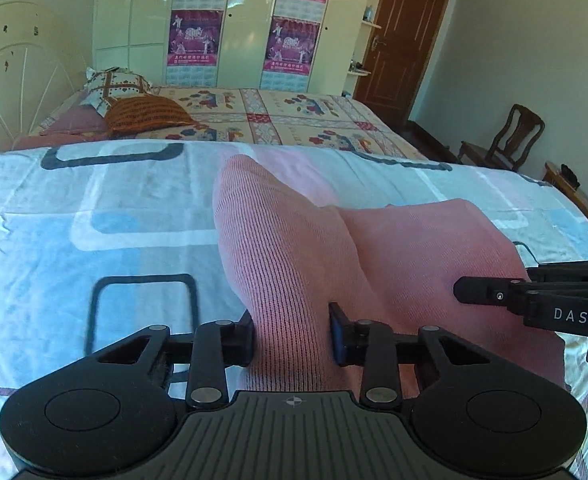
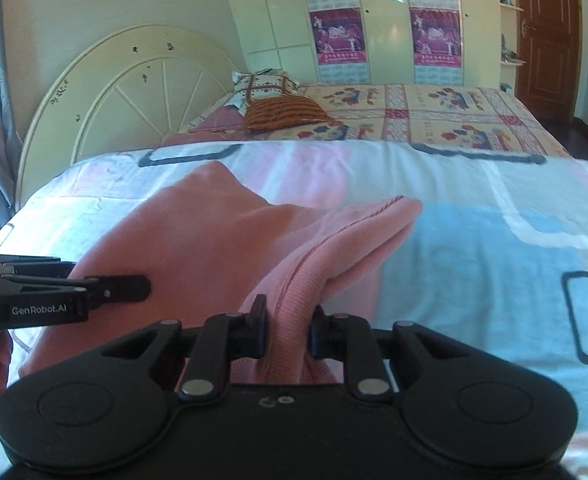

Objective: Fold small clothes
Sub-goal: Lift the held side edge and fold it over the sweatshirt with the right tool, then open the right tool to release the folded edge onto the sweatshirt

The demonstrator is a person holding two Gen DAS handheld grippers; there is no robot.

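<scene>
A small pink knit garment (image 1: 394, 256) lies on a bed sheet with blue, white and pink blocks (image 1: 74, 216). My left gripper (image 1: 292, 332) is shut on a raised fold of the garment near its front edge. My right gripper (image 2: 288, 330) is shut on another bunched fold of the pink garment (image 2: 198, 248), by a stitched hem. Each gripper shows in the other's view: the right one (image 1: 466, 290) comes in from the right, the left one (image 2: 142, 286) from the left. Both hold the cloth just above the sheet.
A second bed with a flowered cover (image 1: 294, 116) and an orange striped pillow (image 1: 146, 114) lies behind. A cream headboard (image 2: 134, 100) stands at the left. Wardrobe doors with posters (image 1: 290, 28), a brown door (image 1: 406, 40) and a wooden chair (image 1: 506, 140) are at the back.
</scene>
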